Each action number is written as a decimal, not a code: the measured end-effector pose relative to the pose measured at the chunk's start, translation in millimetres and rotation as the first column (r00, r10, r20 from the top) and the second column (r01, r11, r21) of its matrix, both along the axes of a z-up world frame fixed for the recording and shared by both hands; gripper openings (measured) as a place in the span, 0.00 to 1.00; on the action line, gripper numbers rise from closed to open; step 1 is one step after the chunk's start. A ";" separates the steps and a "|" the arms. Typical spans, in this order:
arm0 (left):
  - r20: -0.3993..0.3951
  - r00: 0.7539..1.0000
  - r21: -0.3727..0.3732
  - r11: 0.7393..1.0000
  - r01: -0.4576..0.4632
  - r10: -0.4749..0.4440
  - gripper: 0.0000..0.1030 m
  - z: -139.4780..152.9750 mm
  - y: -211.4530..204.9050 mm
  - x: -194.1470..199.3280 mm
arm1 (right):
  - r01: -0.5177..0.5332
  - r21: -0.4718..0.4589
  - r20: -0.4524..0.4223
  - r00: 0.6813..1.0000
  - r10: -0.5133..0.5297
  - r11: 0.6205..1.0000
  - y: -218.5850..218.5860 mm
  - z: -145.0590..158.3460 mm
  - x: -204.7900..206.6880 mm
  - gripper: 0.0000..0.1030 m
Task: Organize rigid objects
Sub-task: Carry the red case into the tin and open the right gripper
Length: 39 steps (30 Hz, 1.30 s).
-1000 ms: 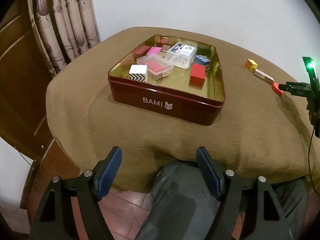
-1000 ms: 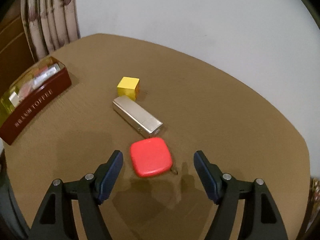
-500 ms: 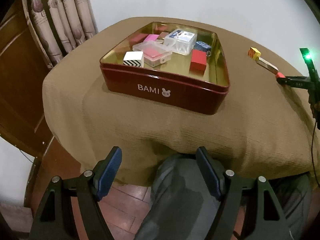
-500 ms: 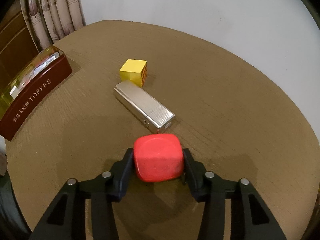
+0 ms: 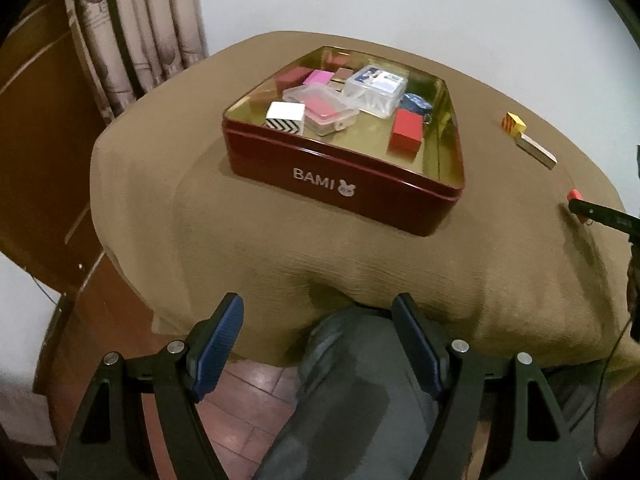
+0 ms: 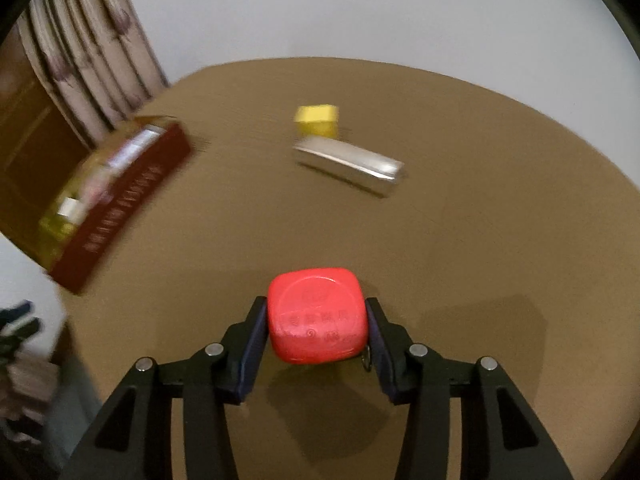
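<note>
The right gripper (image 6: pixel 316 344) has just closed its fingers (image 6: pixel 252 344) on the red case (image 6: pixel 316 314), pads pressing both sides, just above the surface (image 6: pixel 480 240). The left gripper (image 5: pixel 318 346) hangs released and empty off the near edge. The tin (image 5: pixel 340 184) already holds several pieces; the yellow cube (image 6: pixel 318 120) and silver bar (image 6: pixel 348 164) remain outside. Both grippers tilt steeply downward.

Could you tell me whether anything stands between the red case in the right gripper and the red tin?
Nothing visible does. The right gripper is shut on the red case, and only bare brown cloth lies between it and the red tin. The yellow cube and silver box sit off to the side.
</note>
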<state>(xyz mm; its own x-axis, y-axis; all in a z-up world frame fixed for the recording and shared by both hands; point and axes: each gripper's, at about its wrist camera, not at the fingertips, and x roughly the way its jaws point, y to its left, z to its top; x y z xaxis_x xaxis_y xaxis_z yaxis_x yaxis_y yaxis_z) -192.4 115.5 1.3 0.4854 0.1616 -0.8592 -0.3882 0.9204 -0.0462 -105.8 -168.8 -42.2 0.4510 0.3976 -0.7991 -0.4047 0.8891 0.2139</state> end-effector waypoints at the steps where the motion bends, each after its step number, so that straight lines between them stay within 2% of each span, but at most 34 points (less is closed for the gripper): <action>1: 0.003 1.000 -0.003 1.000 -0.008 0.008 0.71 1.0 1.9 -1.3 | -0.015 0.025 0.002 1.000 0.015 1.000 9.2 8.3 -4.7 0.46; 4: 0.010 1.000 -0.002 1.000 -0.026 0.026 0.71 4.0 6.2 -3.3 | -0.112 0.093 0.044 0.993 0.108 0.989 51.7 42.0 -16.7 0.46; 8: 0.003 0.998 -0.001 0.998 -0.055 0.055 0.71 4.9 13.9 -5.1 | -0.285 0.097 0.110 0.955 0.275 0.954 124.8 85.6 -25.3 0.46; 11: -0.012 0.997 -0.033 0.997 -0.074 0.073 0.71 2.5 21.8 -6.0 | -0.388 0.052 0.093 0.919 0.382 0.920 186.7 89.5 -21.9 0.46; 15: -0.013 0.996 -0.059 0.994 -0.088 0.087 0.71 2.0 27.2 -7.0 | -0.460 -0.025 0.035 0.887 0.461 0.887 249.4 74.0 -15.4 0.46; 20: -0.012 0.997 -0.038 0.997 -0.070 0.070 0.71 3.7 24.5 -5.8 | -0.501 -0.103 -0.045 0.866 0.499 0.860 292.9 49.4 -10.9 0.46; 28: -0.026 0.999 -0.040 0.998 -0.041 0.040 0.71 2.9 21.5 -4.0 | -0.496 -0.146 -0.120 0.868 0.482 0.856 326.9 17.8 3.2 0.46; 35: -0.056 0.998 -0.070 0.997 -0.036 0.033 0.71 -2.8 25.8 -2.6 | -0.466 -0.199 -0.092 0.885 0.457 0.862 344.3 15.8 17.2 0.47; 39: -0.056 0.998 -0.061 0.998 -0.035 0.032 0.71 -2.4 25.4 -3.1 | -0.440 -0.205 -0.063 0.897 0.437 0.874 344.5 13.9 22.2 0.47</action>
<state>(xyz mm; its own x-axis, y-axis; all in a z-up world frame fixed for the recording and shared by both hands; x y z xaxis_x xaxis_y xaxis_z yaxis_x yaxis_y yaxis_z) -195.5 140.9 -1.2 0.4324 0.1230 -0.8933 -0.4225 0.9028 -0.0802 -83.7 175.7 -28.3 0.2572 0.3753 -0.8905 -0.7618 0.6457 0.0521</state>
